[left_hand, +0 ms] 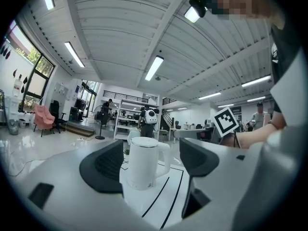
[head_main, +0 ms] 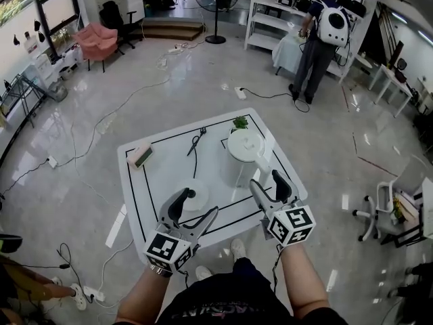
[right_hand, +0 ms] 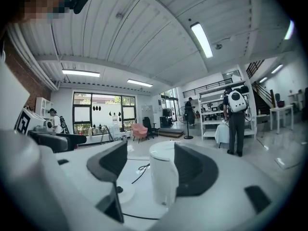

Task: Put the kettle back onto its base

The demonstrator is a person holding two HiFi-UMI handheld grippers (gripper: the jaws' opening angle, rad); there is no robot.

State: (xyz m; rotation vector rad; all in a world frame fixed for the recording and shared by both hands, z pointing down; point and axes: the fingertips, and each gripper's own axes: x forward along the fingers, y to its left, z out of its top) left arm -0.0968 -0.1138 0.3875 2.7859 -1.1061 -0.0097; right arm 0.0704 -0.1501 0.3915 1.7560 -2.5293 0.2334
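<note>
Kettle (head_main: 240,160) beside base (head_main: 200,199), both white

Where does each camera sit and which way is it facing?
Head view: on the head, looking steeply down at the table; forearms, left gripper, right gripper show.
Left gripper view: along its own open jaws toward the kettle.
Right gripper view: along its open jaws toward kettle and base.
Shared: all three see the kettle.
</note>
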